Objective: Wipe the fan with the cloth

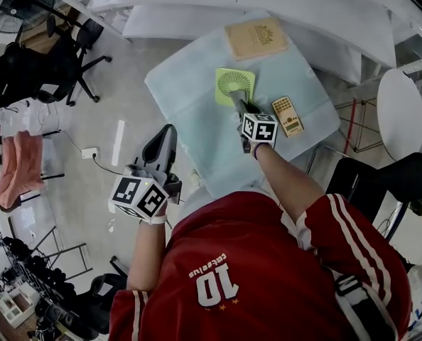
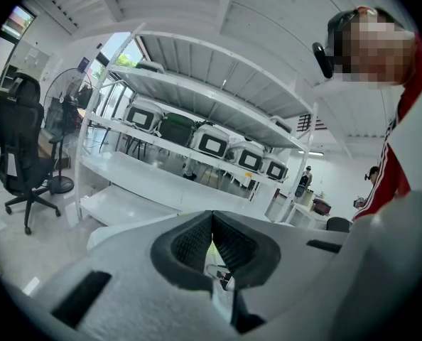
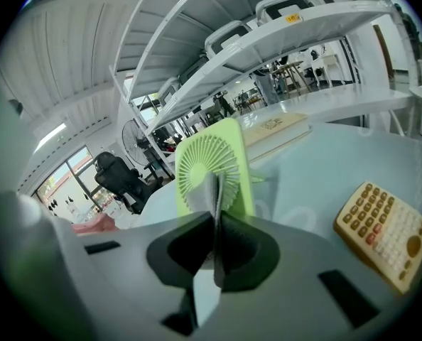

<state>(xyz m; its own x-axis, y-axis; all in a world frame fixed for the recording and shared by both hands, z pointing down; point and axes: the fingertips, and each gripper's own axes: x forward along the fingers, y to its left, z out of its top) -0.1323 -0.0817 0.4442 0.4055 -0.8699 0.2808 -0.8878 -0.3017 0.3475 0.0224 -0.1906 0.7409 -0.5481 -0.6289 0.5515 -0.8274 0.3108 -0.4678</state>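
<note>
Pinching the cloth: the right tool [image 1: 241, 111] has its jaws pressed onto a grey cloth [image 1: 236, 101], with a fold of it sticking out past the tips.
Cloth and fan: the cloth lies over the near edge of the fan [image 1: 234, 85]; in the right gripper view the cloth [image 3: 211, 189] stands in front of the grille, but whether they touch cannot be told.
Fan: pale green and square with a round radial grille [image 3: 208, 163], lying flat near the middle of the table [image 1: 190, 109].
Left tool: the left tool [image 1: 170, 132] is held off the table's left edge, above the floor [image 1: 118, 98], well apart from the fan. Its jaws [image 2: 212, 219] are pressed together at the tips with nothing between them.
Table: covered by a pale blue sheet.
Book: a tan book [image 1: 256, 39] lies at the far side of the table, beyond the fan.
Calculator: a tan calculator [image 1: 287, 115] lies to the right of the fan, just beside the right tool's marker cube [image 1: 258, 127].
Person: a red shirt with white stripes [image 1: 268, 275] fills the near part of the head view.
Surroundings: a black office chair [image 1: 76, 41] stands far left on the floor, and white shelving [image 2: 197, 155] shows in the left gripper view.
</note>
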